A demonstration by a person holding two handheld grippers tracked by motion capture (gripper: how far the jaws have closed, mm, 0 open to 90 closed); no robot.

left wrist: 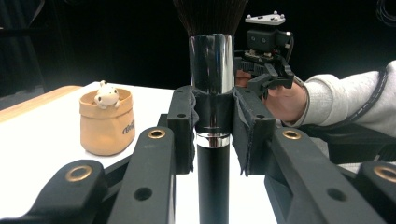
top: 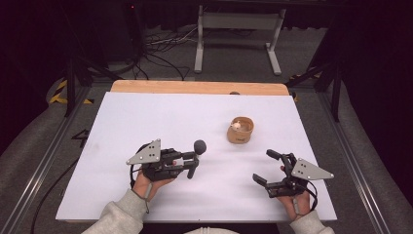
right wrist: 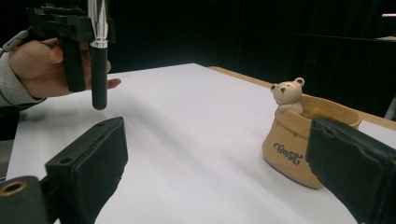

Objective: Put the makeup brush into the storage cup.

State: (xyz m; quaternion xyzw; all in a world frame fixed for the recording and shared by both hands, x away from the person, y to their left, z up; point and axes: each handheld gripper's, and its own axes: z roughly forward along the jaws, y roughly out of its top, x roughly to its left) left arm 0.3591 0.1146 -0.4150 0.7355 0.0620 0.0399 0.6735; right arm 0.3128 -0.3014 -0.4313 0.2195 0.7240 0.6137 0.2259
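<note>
Left hand-held gripper: we have its jaws clamped on the makeup brush, pads pressing the chrome ferrule from both sides, just above where it joins the black handle.
Brush: upright in our grasp, bristles up, handle end down and clear of the white tabletop, at the near left part of it.
Right hand-held gripper: jaws spread wide, nothing between them; it hovers at the near right, well apart from the brush.
Holder: the tan bag-shaped pot with a small bear figure on its rim stands upright right of centre, farther out than both grippers.
Step in hand, as we judge it: carrying the brush over to the pot and standing it inside.
Doing it well: we should keep the brush vertical, lift the handle end above the rim, and come down on the side of the opening away from the bear.
Risk: the chrome is slick, so we keep the squeeze steady; a knock on the rim could tip the pot.
Free gripper: we could steady the pot with it before releasing.
</note>
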